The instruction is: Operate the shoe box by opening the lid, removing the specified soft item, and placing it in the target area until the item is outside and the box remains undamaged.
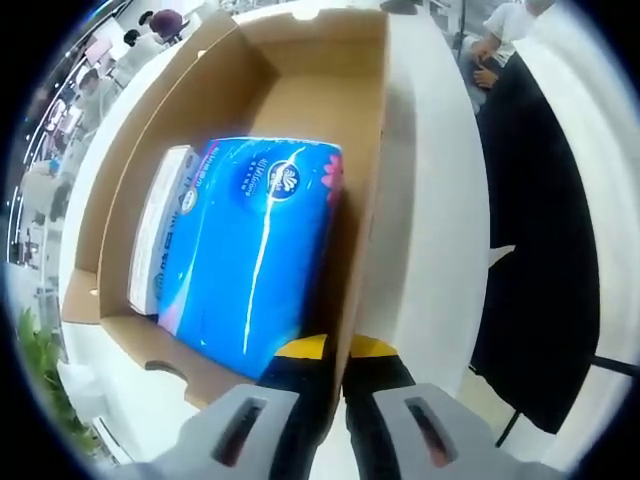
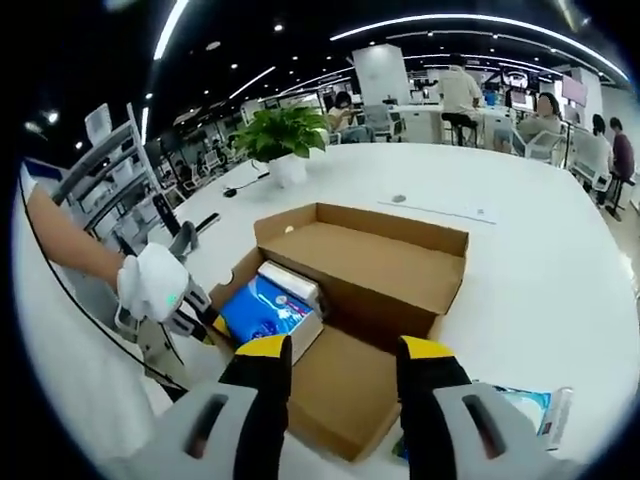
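An open brown cardboard shoe box (image 1: 260, 90) lies on a white table. Inside it is a soft blue tissue pack (image 1: 250, 250) with a white pack (image 1: 160, 215) beside it. My left gripper (image 1: 337, 350) has its yellow-tipped jaws close together, one on each side of the box's side wall (image 1: 368, 190). In the right gripper view, a gloved hand holds the left gripper (image 2: 205, 320) at the left edge of the box (image 2: 370, 260), next to the blue pack (image 2: 262, 305). My right gripper (image 2: 347, 355) hangs open over the box's near flap, holding nothing.
A blue and white packet (image 2: 530, 410) lies on the white table (image 2: 520, 240) at the lower right. A potted plant (image 2: 285, 130) stands at the table's far side, with seated people beyond. A black chair (image 1: 540, 250) stands beside the table.
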### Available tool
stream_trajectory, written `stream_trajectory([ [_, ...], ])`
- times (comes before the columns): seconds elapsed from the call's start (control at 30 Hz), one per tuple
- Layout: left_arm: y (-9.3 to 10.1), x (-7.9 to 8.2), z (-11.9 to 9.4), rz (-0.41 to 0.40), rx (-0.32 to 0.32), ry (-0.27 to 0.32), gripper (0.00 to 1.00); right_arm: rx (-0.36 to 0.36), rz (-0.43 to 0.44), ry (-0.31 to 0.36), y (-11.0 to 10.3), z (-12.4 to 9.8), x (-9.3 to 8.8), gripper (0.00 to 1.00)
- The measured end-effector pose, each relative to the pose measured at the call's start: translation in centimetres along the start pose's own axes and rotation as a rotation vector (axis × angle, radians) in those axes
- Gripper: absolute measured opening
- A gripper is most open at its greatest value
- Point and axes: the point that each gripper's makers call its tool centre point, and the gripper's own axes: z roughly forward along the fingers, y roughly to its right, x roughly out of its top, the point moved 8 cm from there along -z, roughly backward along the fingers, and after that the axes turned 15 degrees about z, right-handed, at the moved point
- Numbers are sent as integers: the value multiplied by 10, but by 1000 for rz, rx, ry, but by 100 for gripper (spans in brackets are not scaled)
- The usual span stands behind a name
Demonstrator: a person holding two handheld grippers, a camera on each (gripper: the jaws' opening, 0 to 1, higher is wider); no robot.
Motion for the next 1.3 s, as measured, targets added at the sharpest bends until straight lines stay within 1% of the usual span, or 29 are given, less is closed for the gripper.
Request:
stream_trajectory([
  [0.1,0,0,0,-1,2,-1,4,-2,-57,-7,-3,5,0,41],
  [0.17,0,0,0,1,4,0,4,-5,-114,-15,-5,10,-1,41],
  [0.2,1,0,0,2,5,0,4,-7,-159,-33,-9,15,-3,41],
  [0.23,1,0,0,0,5,0,4,11,-181,-45,-13,17,-4,41],
  [0.3,0,0,0,-3,2,0,4,60,-221,-40,-25,22,-6,43],
  [0.33,0,0,0,-5,-1,-1,4,65,-241,-47,-27,24,-7,45],
  [0.43,-1,0,0,-8,-9,-3,4,86,-267,-73,-35,34,-11,48],
  [0.6,1,0,1,-3,6,-1,4,123,-328,-107,-47,52,-12,50],
  [0.67,1,-1,0,1,9,1,4,139,-334,-112,-50,58,-11,50],
  [0.73,0,-1,0,4,6,2,4,160,-357,-142,-54,66,-13,51],
  [0.77,0,0,0,3,5,2,4,184,-400,-167,-58,71,-16,51],
  [0.83,0,0,0,3,4,2,4,202,-440,-181,-63,79,-19,54],
  [0.87,0,0,0,5,6,3,4,208,-440,-182,-65,80,-20,56],
  [0.9,1,-1,0,9,7,2,4,233,-434,-194,-67,84,-21,60],
  [0.93,1,-1,0,13,7,2,4,235,-430,-200,-68,87,-21,61],
  [1.0,1,0,0,18,7,4,4,235,-452,-198,-69,87,-17,61],
  [1.07,1,0,0,12,8,2,4,244,-455,-178,-71,87,-13,61],
  [1.1,0,0,0,11,9,1,4,247,-461,-181,-71,87,-13,61],
  [1.17,0,-1,0,11,11,2,4,256,-500,-192,-72,89,-14,59],
  [1.2,1,-1,1,10,11,1,4,262,-536,-208,-73,91,-16,59],
  [1.3,1,0,0,9,12,0,4,265,-594,-237,-73,96,-19,59],
])
